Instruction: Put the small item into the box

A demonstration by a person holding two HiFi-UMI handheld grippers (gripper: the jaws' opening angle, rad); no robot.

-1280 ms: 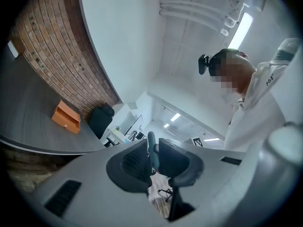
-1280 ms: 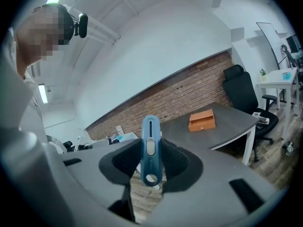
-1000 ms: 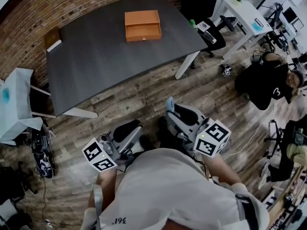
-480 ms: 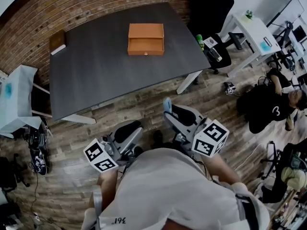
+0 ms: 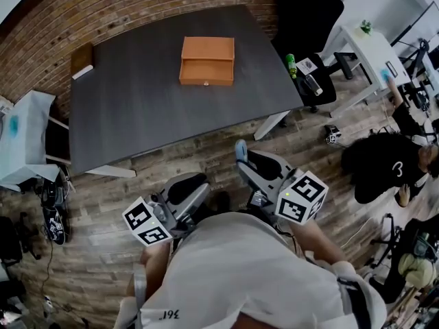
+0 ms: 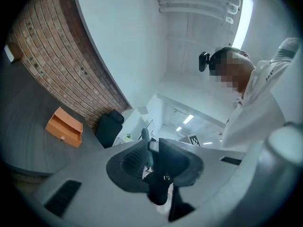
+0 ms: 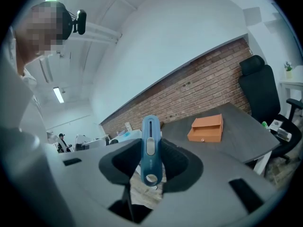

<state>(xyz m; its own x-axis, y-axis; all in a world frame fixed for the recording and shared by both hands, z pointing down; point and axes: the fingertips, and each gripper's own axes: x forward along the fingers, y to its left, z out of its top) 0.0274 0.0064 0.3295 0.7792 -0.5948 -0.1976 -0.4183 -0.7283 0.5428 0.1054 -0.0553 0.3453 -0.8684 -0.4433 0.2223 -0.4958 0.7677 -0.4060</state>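
Observation:
An orange box [image 5: 207, 60] with a small knob on its front lies on the dark table [image 5: 137, 108], well ahead of both grippers; it also shows in the gripper views as the box [image 7: 206, 128] [image 6: 64, 129]. My right gripper [image 5: 248, 162] is held close to my body over the wooden floor, shut on a small blue item [image 7: 150, 150] with a grey slider and a hole at its end. This item [image 5: 241, 149] sticks out past the jaws. My left gripper [image 5: 186, 186] is beside it, jaws together, nothing seen between them.
A black office chair [image 5: 309, 19] stands at the table's right end. A brown flat object [image 5: 82, 59] lies on the table's far left corner. A white side table [image 5: 20, 142] is at the left, and a person in black [image 5: 387, 163] sits on the floor at the right.
The head view has shifted slightly, so the table and box sit a bit further right and lower in view. Both grippers keep their pose, and the blue item stays held.

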